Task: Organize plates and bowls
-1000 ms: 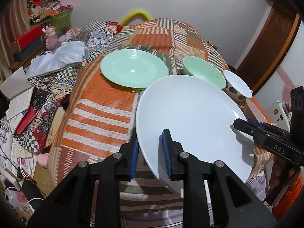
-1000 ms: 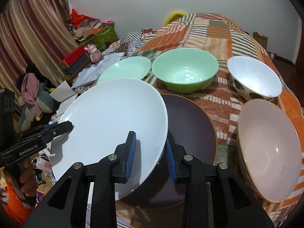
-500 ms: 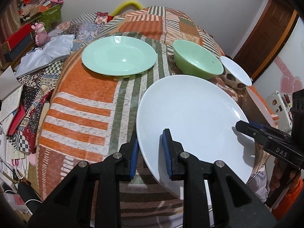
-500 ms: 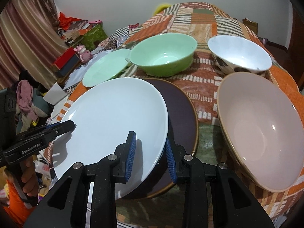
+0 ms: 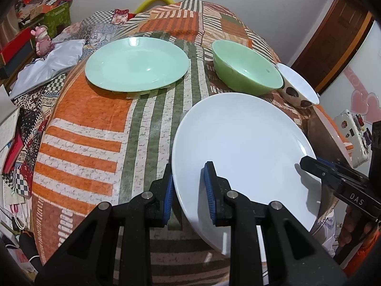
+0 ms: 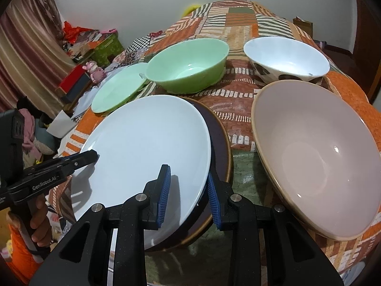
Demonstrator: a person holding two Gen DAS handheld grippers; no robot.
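You are gripping the large round white plate (image 5: pixel 240 147) with both tools at once: your left gripper (image 5: pixel 188 190) is standing at the bottom centre of the left wrist view with its blue-padded jaws narrowed on the plate's near left rim, one pad above the plate and one under it, and your right gripper (image 6: pixel 188 193) is doing the same at the bottom centre of the right wrist view, clamping the plate's right rim. In the left wrist view the right tool is reaching in from the lower right edge onto the far side of the plate. In the right wrist view the white plate is tilting over a dark brown round plate (image 6: pixel 220 143) that is lying flat on the striped orange, green and white patchwork cloth (image 5: pixel 90 143); whether the two plates are touching you cannot tell. Right of them, at centre right of that view, a wide pale pink bowl with a tan rim (image 6: pixel 319 157) is sitting. Further up, a pale green glossy bowl (image 6: pixel 188 69) is standing at upper centre, a white bowl with dark spots (image 6: pixel 285 59) at upper right, and a flat pale green plate (image 6: pixel 116 88) at left of the green bowl. A hand (image 6: pixel 39 221) is showing at the lower left edge.
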